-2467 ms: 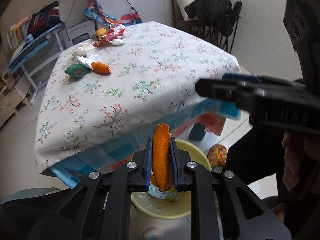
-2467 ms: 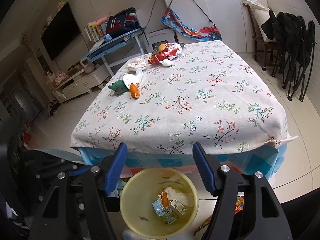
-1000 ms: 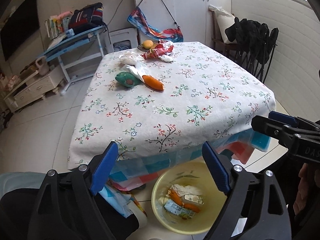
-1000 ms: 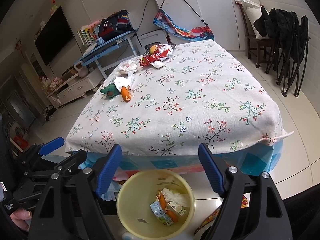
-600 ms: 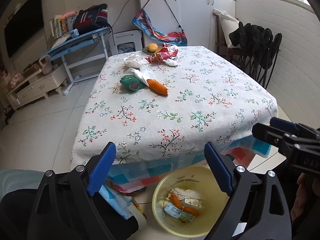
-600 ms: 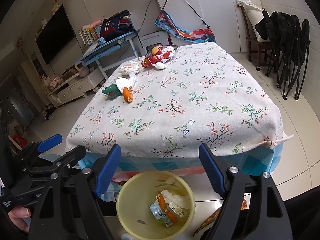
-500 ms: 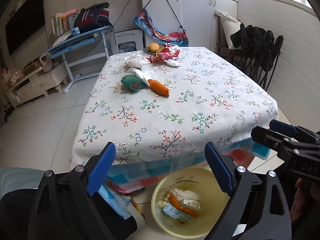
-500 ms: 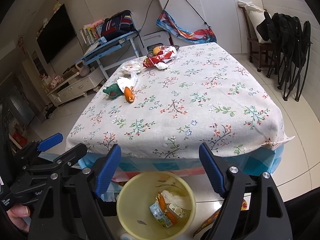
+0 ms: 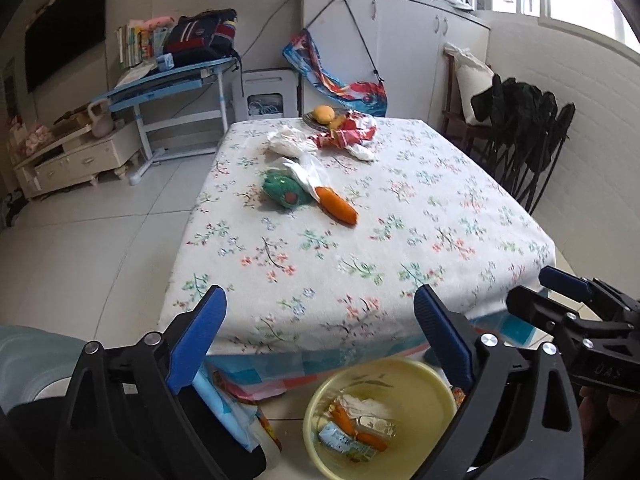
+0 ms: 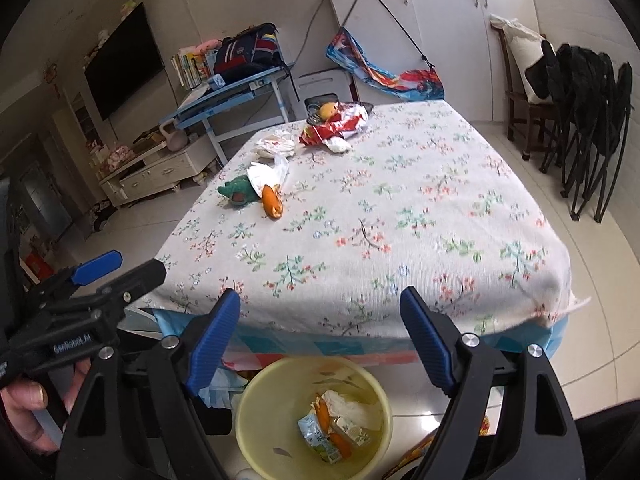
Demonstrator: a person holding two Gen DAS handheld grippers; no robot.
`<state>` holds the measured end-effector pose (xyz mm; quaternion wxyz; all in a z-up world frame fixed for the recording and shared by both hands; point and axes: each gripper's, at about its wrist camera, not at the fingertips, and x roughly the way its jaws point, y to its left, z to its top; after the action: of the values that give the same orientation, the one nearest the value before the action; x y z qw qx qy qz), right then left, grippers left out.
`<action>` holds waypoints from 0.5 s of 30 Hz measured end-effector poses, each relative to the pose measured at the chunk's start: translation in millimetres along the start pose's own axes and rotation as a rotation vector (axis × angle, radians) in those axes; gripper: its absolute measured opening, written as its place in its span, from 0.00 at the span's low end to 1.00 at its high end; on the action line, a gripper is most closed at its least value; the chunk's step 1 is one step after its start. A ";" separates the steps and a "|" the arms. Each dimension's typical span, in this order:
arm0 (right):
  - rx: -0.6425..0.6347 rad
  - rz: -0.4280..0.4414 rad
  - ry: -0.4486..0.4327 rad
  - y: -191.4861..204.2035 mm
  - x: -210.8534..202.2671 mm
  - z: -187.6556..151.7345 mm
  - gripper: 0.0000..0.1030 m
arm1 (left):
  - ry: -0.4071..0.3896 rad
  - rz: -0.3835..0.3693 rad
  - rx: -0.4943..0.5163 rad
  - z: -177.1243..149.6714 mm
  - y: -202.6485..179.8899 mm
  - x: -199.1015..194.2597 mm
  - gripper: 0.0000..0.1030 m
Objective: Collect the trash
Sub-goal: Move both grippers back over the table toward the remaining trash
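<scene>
White floor tiles and pale cabinets surround a bench [image 9: 420, 216] draped in a floral cloth, seen from its near edge through two wrist cameras. Below that near edge, on the floor, stands a yellow bin [image 10: 256, 436] holding a crumpled tissue, two small drink cartons and orange pieces.

On the bench, toward the far left corner, trash lies in a loose line. Closest to the far edge sits a red and white snack wrapper [image 9: 348, 133] beside a yellow fruit [image 9: 323, 113]. Just nearer along the left side is a crumpled white bag [image 9: 286, 145], then a white plastic wrapper [image 9: 306, 174] lying between a green plush toy [image 9: 282, 191] and an orange carrot toy [image 9: 337, 210], touching both.

Both tools hover over the bin, side by side. The left gripper [image 9: 320, 336] has its blue fingers [image 9: 196, 338] spread wide and opening further, with nothing between them. The right gripper [image 10: 320, 338] also has its blue fingers [image 10: 424, 340] apart and opening, empty. A hand [image 10: 24, 412] holds the left tool's handle.
</scene>
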<state>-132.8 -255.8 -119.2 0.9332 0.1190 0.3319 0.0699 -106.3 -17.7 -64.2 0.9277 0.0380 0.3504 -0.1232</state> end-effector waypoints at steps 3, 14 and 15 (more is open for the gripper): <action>-0.014 0.001 -0.001 0.8 3.9 6.2 0.77 | -0.006 0.027 -0.015 6.3 8.9 4.1 0.89; -0.048 0.025 0.020 8.7 27.1 19.4 0.77 | 0.026 0.059 -0.064 29.3 34.7 25.7 0.89; -0.050 0.027 0.021 9.0 29.1 21.0 0.77 | 0.027 0.063 -0.071 32.8 37.2 28.5 0.89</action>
<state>-97.5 -244.7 -118.6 0.9313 0.0991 0.3384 0.0919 -55.2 7.4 -59.0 0.9270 0.0176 0.3658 -0.0808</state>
